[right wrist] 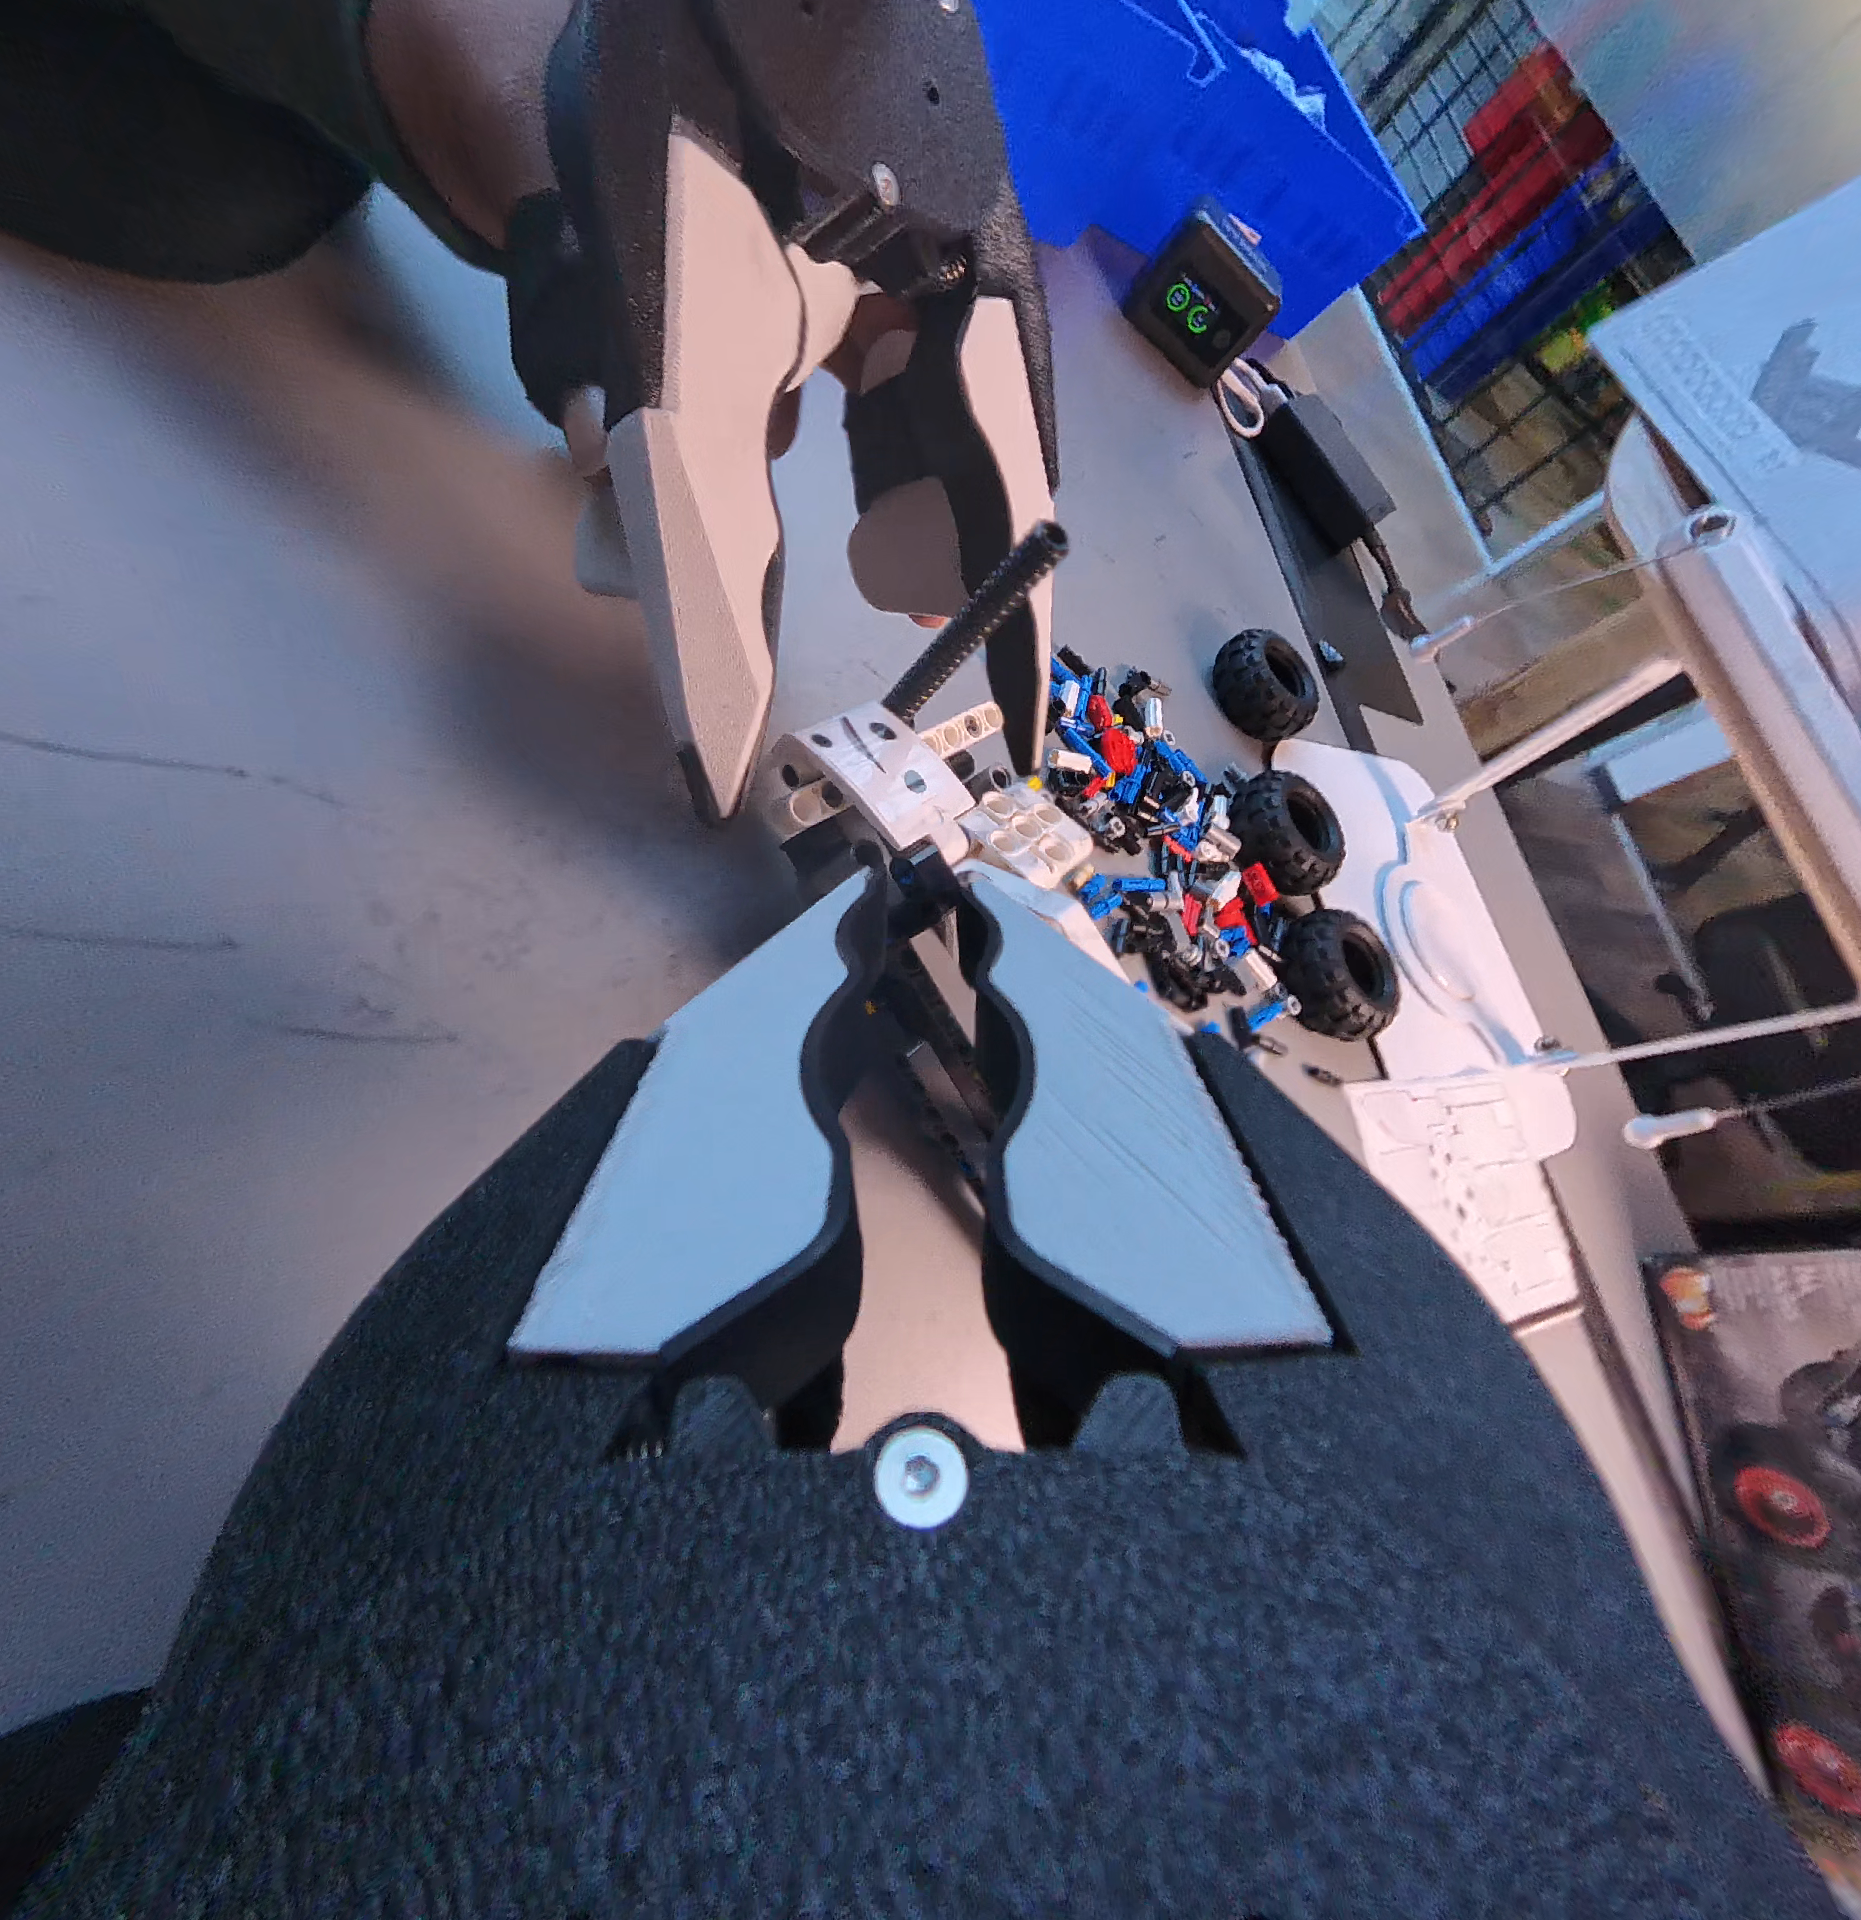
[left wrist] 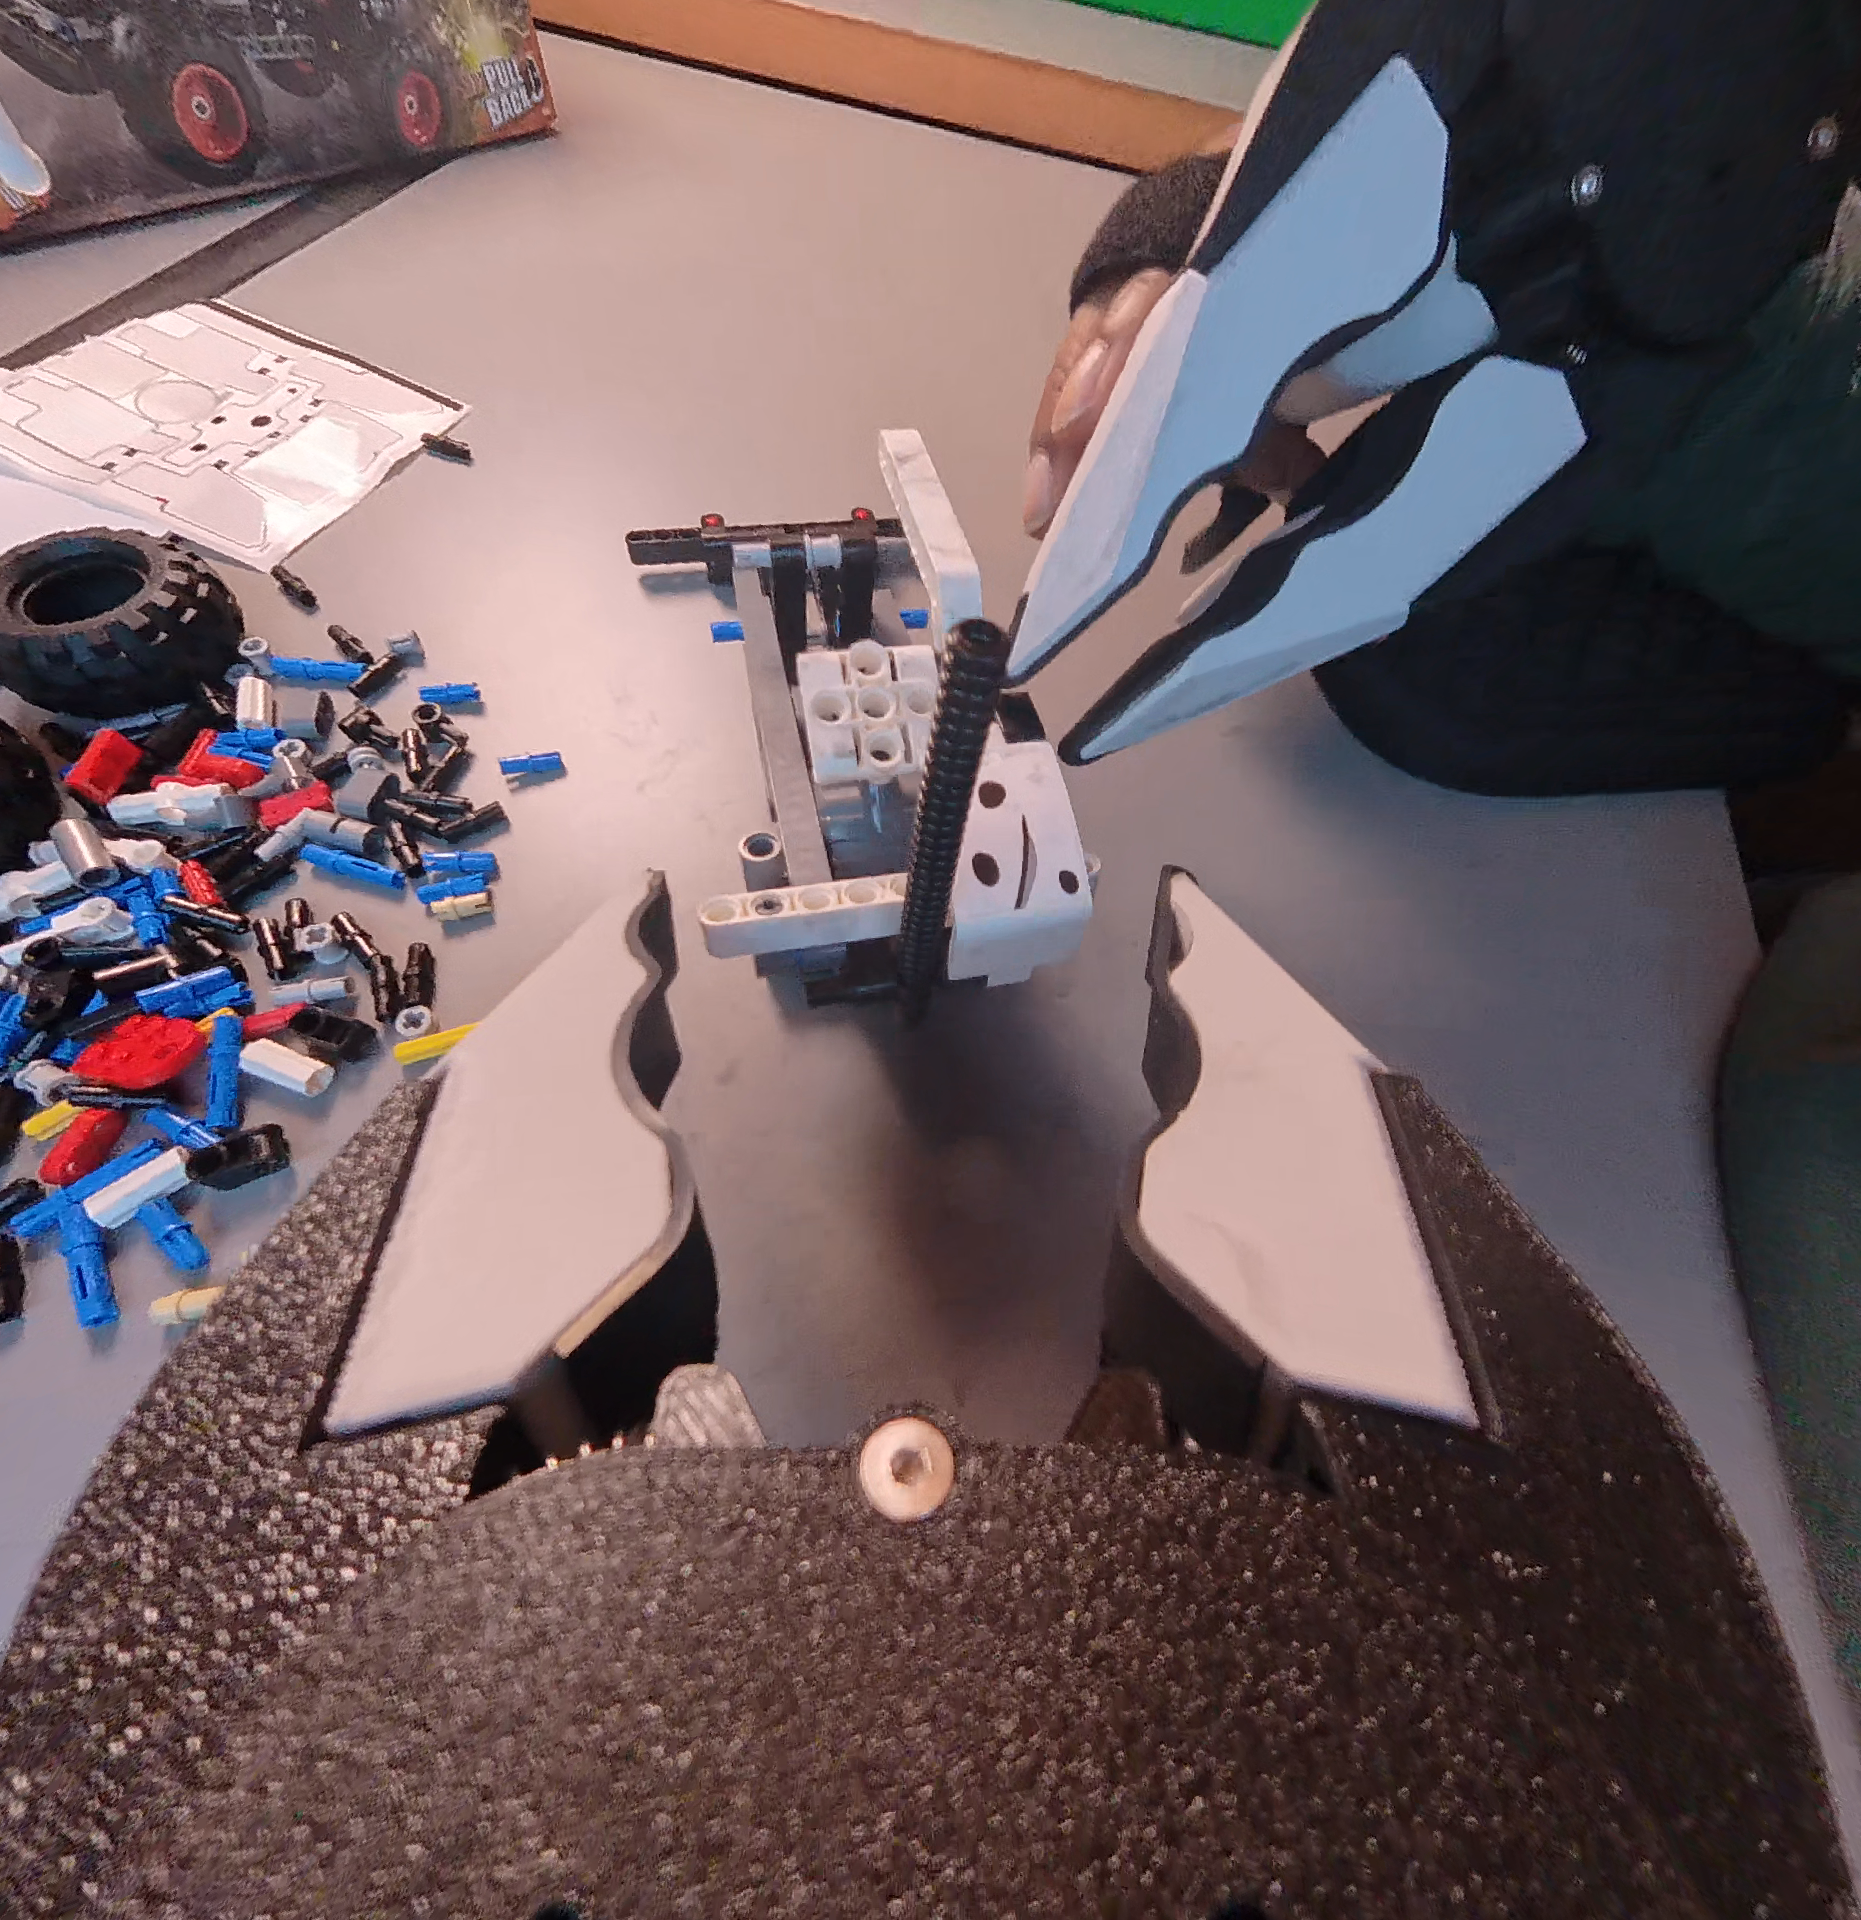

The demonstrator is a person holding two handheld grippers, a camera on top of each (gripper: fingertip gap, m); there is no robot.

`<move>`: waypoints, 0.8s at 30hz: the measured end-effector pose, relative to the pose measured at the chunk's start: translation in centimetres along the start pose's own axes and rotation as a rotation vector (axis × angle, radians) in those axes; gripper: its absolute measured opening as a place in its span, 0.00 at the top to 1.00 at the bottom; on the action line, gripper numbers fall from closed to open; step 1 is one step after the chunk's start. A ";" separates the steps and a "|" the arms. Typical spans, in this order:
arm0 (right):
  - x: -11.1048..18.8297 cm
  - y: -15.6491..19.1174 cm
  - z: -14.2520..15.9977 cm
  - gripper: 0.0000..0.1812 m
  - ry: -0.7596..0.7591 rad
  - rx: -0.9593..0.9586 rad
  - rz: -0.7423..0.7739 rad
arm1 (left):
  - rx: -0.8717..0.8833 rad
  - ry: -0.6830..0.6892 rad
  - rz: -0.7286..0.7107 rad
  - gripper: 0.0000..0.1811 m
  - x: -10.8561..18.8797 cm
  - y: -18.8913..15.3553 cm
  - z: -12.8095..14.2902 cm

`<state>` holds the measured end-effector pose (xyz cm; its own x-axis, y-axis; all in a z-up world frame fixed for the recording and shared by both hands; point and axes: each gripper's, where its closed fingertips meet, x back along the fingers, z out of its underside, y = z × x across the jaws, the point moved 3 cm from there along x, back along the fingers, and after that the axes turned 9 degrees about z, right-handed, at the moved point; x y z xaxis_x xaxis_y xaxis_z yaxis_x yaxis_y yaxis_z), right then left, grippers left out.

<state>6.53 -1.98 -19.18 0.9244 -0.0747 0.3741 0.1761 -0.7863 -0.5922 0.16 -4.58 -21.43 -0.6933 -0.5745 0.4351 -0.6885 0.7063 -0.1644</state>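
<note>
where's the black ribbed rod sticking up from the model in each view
Left wrist view: black ribbed rod stands just right of centre, rising from the white model's near end.
Right wrist view: it slants up at centre top, between the far tongs' fingers.
Shared landmark: the pile of small parts.

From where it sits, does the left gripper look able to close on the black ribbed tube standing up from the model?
Probably yes. The left gripper is open, and the black ribbed tube stands just beyond its fingers with nothing between. The right gripper crowds only the tube's top end.
</note>
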 end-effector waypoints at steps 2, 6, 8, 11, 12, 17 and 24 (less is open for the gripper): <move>0.0 0.2 0.6 0.90 0.051 -0.110 -0.008 | 0.045 -0.025 -0.001 0.54 0.1 0.1 -0.3; -0.1 0.5 0.9 0.91 0.089 -0.334 0.027 | 0.107 -0.009 0.005 0.58 -0.2 0.2 -0.1; -0.5 0.3 1.0 0.92 0.110 -0.446 0.052 | 0.127 -0.006 -0.008 0.58 -0.3 0.2 -0.1; -0.7 0.2 1.1 0.93 0.119 -0.601 0.045 | 0.144 -0.004 -0.033 0.58 -0.4 0.2 -0.2; -0.8 0.1 1.1 0.93 0.118 -0.641 0.048 | 0.156 -0.005 -0.037 0.59 -0.4 0.2 -0.2; -1.4 0.2 1.1 0.94 0.118 -0.737 0.109 | 0.271 -0.053 0.005 0.52 0.0 0.2 -0.6; -2.4 0.1 0.9 0.97 0.130 -0.690 0.242 | 0.277 0.005 -0.086 0.60 0.5 1.7 -0.4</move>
<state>4.58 -1.34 -20.79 0.8556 -0.3327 0.3966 -0.3191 -0.9422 -0.1019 -1.32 -3.48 -21.12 -0.6295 -0.6248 0.4619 -0.7770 0.5148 -0.3624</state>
